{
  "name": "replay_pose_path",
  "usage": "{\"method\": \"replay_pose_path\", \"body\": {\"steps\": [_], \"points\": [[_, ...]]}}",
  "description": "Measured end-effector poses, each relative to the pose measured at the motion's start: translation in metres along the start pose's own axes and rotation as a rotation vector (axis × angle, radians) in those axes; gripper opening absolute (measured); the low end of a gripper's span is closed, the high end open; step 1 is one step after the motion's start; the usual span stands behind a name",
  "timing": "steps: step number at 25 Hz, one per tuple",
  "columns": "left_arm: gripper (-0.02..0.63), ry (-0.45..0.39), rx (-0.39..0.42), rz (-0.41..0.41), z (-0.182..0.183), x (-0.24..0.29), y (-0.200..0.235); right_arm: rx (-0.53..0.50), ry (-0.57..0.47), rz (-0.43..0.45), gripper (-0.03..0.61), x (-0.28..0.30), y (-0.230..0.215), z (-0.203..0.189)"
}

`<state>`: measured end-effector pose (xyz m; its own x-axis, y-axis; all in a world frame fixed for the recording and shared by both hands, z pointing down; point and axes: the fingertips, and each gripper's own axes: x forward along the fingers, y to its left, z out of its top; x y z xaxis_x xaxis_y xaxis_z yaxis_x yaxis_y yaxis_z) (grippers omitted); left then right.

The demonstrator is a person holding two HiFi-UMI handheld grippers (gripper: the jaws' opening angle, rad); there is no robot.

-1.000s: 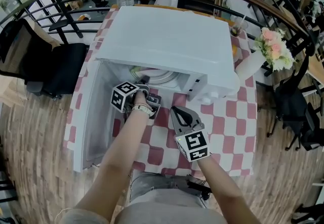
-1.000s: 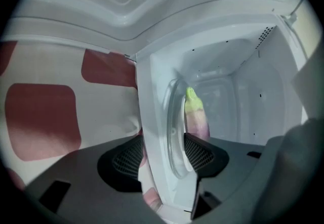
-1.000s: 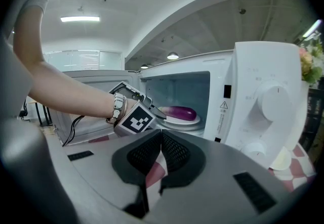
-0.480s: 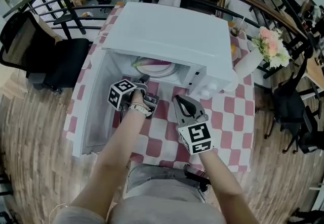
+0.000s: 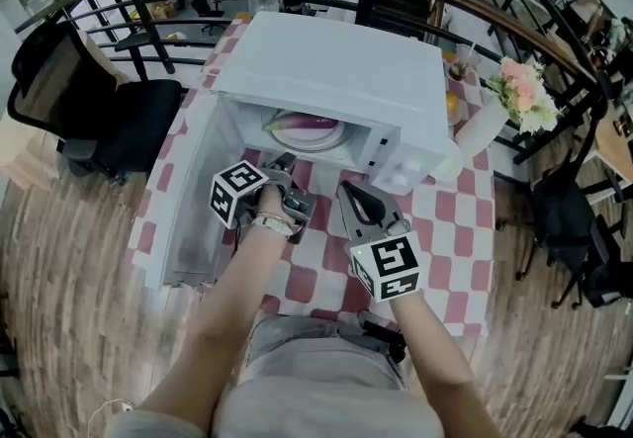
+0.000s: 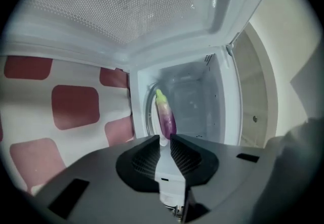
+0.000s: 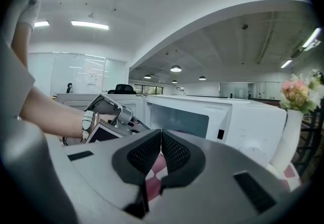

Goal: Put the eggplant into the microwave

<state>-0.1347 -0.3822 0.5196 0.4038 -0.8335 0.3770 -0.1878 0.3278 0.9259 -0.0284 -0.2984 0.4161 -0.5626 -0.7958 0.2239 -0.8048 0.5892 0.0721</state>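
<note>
The eggplant [image 6: 166, 117] is in the microwave [image 5: 336, 70]: glossy purple, paling toward one end, capped in green, lying on the round white plate [image 5: 316, 139] inside the smooth white cavity. The left gripper [image 6: 165, 139] sits just outside the opening and points straight at it, its ribbed black jaws closing with only a thin slit between them and nothing in it. The boxy door [image 5: 193, 199] hangs wide open on the left, its perforated mesh window filling the top of the left gripper view. The right gripper [image 7: 161, 134] hovers beside it over the red-and-white checked tablecloth [image 5: 445, 228], its jaws pressed together at the tips, empty.
</note>
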Motion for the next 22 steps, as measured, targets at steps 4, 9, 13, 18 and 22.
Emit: {"method": "replay_pose_path", "body": {"steps": [4,9,13,18,22], "points": [[0.005,-0.02,0.01,-0.021,-0.005,-0.012,-0.008,0.009,-0.015,0.011,0.025,-0.007,0.006,0.008],[0.003,-0.004,0.105,-0.103,-0.018,-0.022,-0.03,0.049,-0.04,-0.003,0.025,-0.016,0.008,0.015],[0.003,0.018,0.185,-0.221,-0.03,-0.031,-0.055,0.048,-0.055,-0.007,0.025,-0.019,0.01,0.018],[0.002,0.038,0.298,-0.323,-0.043,-0.044,-0.076,0.078,-0.059,-0.036,0.025,-0.022,0.007,0.016],[0.002,0.03,0.463,-0.369,-0.054,-0.054,-0.088,0.093,-0.055,-0.048,0.025,-0.024,0.004,0.015]]}}
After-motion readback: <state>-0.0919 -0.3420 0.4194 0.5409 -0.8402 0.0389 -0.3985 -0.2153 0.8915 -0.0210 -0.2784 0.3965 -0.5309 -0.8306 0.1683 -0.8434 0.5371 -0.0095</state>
